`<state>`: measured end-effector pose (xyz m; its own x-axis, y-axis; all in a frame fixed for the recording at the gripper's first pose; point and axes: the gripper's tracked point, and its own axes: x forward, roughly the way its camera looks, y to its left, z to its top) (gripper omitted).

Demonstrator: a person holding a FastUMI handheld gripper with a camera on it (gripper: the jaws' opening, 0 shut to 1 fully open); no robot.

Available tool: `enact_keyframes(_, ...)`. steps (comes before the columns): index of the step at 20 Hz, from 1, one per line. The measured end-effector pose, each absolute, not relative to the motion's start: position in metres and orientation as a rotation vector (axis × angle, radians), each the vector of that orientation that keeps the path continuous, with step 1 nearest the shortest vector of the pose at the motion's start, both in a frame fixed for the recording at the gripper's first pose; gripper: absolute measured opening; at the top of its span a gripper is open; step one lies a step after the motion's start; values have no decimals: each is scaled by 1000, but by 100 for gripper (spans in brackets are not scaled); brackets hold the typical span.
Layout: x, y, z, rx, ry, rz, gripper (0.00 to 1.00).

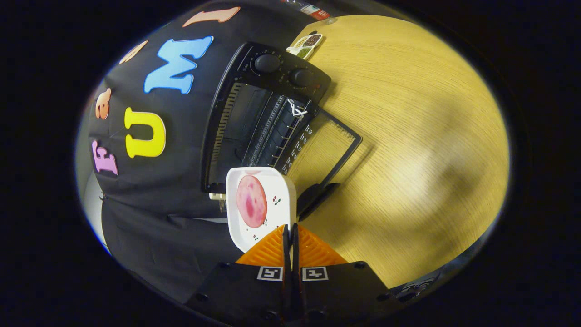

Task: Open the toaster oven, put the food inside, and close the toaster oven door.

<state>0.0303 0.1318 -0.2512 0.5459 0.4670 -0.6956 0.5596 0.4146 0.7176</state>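
Ribbed orange gripper pinching square white plate

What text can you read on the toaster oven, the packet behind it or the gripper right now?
Toaster oven dial markings: too small to read.
White marks on its open door: blurred.
Packet: label unreadable.
Gripper, shut on the white dish rim: square markers, no words.

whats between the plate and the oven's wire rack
Nothing. In the gripper view the white plate with its food slice, pinched by the gripper, hangs just before the open toaster oven and wire rack.
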Motion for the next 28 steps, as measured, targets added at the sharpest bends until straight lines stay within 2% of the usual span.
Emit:
enact_keyframes(17,156,138,-283,1408,762,-385,2)
enact_keyframes(24,182,148,-297,1472,736,-490,2)
enact_keyframes(28,188,151,-298,1440,741,-492,3)
